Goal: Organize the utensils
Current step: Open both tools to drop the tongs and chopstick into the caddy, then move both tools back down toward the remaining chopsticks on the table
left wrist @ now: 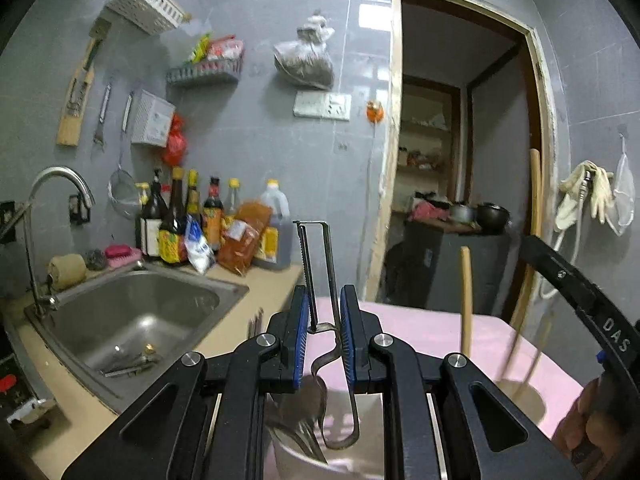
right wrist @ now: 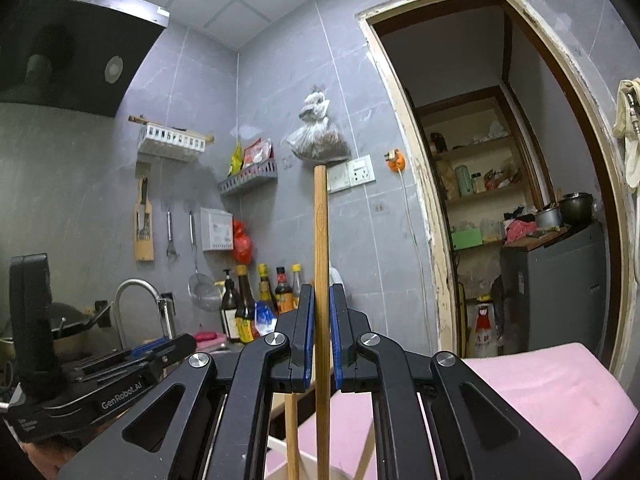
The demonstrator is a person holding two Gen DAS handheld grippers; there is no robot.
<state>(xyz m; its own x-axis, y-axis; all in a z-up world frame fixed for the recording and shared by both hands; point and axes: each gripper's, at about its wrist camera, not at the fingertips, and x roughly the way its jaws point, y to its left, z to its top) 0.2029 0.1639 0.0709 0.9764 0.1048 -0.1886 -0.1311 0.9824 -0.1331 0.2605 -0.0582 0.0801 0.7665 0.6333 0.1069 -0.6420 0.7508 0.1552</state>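
Left gripper fingers narrowly parted, pinching metal peeler, right gripper fingers nearly closed, clamping upright wooden chopstick.

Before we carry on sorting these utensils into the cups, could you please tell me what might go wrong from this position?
1. The left claw pinches only the thin bent metal peeler at its wire frame; it could twist or slip out over the white cup.
2. The right claw holds the long wooden chopstick upright; its lower end might miss the beige cup.
3. The two cups sit close together on the pink cloth, so either could be tipped.
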